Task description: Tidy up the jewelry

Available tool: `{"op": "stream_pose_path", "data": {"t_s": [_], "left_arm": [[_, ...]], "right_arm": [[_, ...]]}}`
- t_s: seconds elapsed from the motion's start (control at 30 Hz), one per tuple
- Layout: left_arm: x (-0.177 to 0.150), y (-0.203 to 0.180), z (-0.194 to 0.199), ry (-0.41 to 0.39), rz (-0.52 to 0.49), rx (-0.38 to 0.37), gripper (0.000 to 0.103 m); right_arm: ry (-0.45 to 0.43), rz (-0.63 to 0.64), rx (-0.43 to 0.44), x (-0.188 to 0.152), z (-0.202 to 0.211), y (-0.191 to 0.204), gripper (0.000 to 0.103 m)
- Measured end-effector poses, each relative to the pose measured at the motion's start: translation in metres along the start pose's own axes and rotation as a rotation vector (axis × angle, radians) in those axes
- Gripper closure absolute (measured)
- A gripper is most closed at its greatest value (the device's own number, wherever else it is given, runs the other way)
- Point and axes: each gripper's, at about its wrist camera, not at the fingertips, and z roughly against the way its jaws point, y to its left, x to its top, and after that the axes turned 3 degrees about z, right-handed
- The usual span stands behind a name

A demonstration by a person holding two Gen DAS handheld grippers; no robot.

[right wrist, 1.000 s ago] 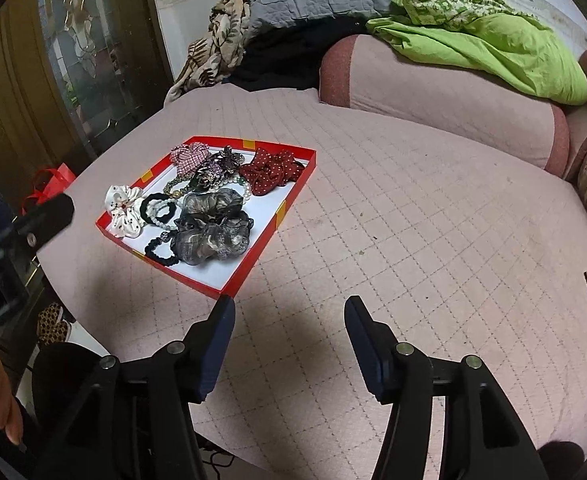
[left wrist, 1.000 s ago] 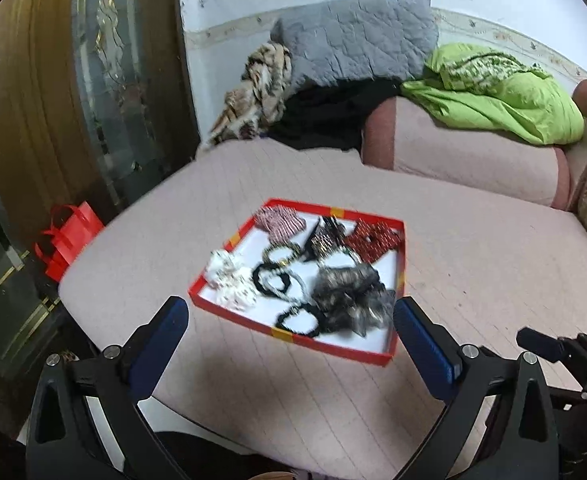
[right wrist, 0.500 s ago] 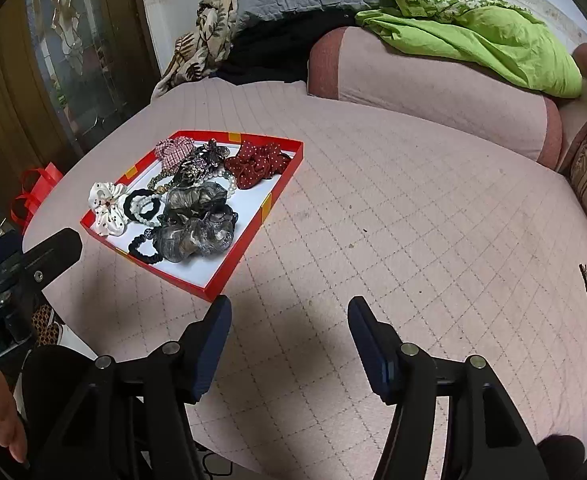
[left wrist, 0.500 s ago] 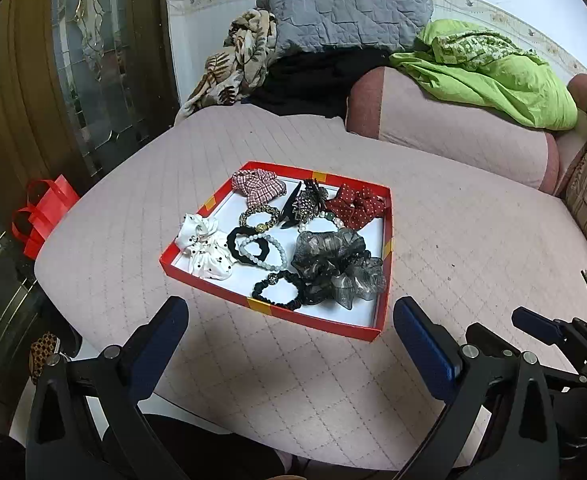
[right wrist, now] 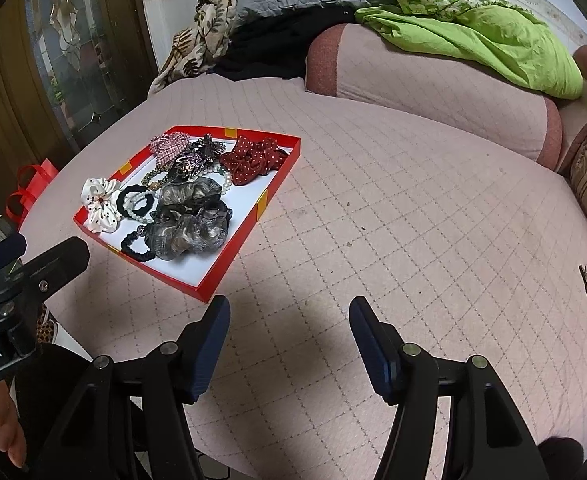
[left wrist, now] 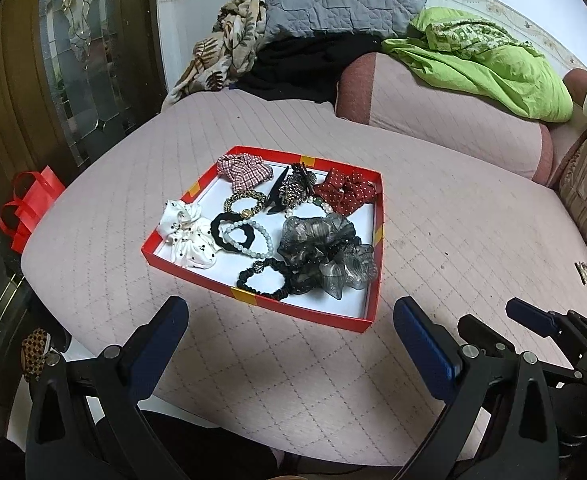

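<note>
Left wrist view shows me the tray [left wrist: 367, 324] straight ahead of my empty, released left claw [left wrist: 289, 320], nearer than the right.

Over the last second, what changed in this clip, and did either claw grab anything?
The left claw tipped downward toward the red cardboard tray, which now sits higher in its view. Nothing was grasped or released. The right claw stays open and empty over the pink quilted bed; the tray's hair accessories are undisturbed.
</note>
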Motion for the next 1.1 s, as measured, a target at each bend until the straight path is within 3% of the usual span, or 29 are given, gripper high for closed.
{"op": "stream_pose_path", "data": {"t_s": [1.1], "left_arm": [[-0.002, 0.009, -0.017, 0.063, 0.045, -0.017, 0.001]], "right_arm": [[0.01, 0.029, -0.031, -0.004, -0.011, 0.002, 0.034]]}}
